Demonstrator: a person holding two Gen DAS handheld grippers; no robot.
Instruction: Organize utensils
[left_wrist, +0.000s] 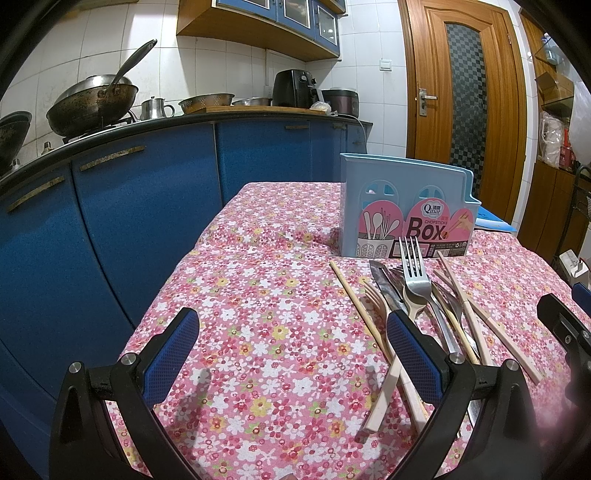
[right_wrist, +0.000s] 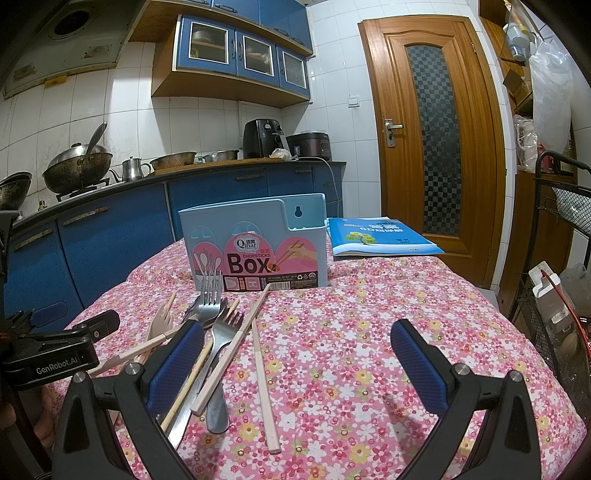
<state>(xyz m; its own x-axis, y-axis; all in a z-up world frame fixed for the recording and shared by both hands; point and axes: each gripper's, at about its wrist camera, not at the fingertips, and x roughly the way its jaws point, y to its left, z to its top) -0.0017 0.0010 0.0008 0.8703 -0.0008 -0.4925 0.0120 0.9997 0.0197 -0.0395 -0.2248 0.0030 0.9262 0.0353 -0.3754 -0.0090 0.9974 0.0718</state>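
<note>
Left gripper (left_wrist: 291, 343) and right gripper (right_wrist: 295, 354): jaws spread wide, holding nothing. Utensil pile (right_wrist: 218, 332) mid-worktop (right_wrist: 369, 332), before blue chopsticks box (right_wrist: 255, 247). Blue book (right_wrist: 380, 236) at far edge.

Utensil pile (right_wrist: 214, 332) on table (right_wrist: 369, 332) in front of chopstick box (right_wrist: 255, 243); book (right_wrist: 376, 236) right of box.

White tiled walls (right_wrist: 207, 110) back a curved run of blue cabinets (left_wrist: 122, 218) under a dark worktop, with blue glass-fronted wall cupboards (right_wrist: 243, 55) above. A wooden door (right_wrist: 432, 140) (checkered glass panel) stands shut to the right.
</note>
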